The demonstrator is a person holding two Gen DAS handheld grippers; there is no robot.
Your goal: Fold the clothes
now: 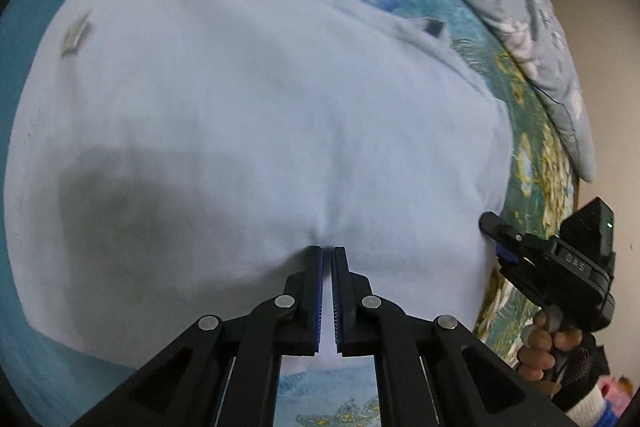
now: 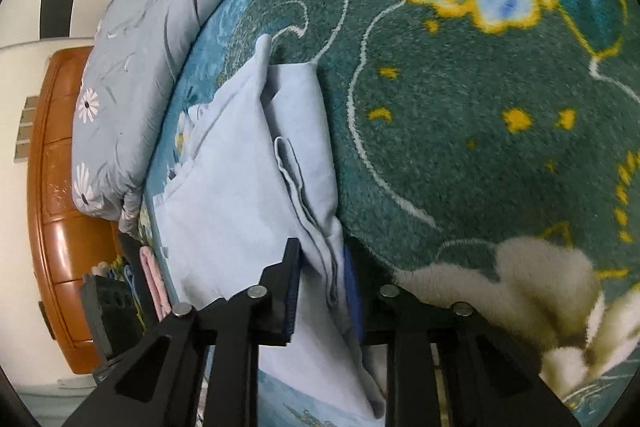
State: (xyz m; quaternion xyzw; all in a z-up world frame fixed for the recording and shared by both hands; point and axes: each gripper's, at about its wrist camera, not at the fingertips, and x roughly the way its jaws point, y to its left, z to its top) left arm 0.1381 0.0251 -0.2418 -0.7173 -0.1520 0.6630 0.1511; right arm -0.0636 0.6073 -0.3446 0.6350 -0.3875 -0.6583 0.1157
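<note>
A pale blue garment point(image 1: 248, 115) lies spread on the bed, over a teal blanket point(image 2: 480, 147) patterned with blue and yellow flowers. A small silver mark point(image 1: 75, 35) sits on the cloth towards its far left.

The left gripper point(image 1: 327, 255) points steeply down at the near edge of the garment. Its fingers point(image 1: 316, 291) are closed almost together, with a thin pinch of the blue cloth caught between the pads; the fabric puckers towards them.

The right gripper point(image 2: 322, 267) is at the garment's right edge, where several folded layers and a hem stack up beside the blanket. Its fingers point(image 2: 292, 287) stand narrow, clamped on that bundle of cloth, which runs through between them. From the left wrist view, a hand point(image 1: 548, 347) grips the right gripper's handle at the side of the bed.

A grey quilt with daisies point(image 2: 132, 79) lies bunched along the far side of the bed, against a wooden headboard point(image 2: 52, 227).
</note>
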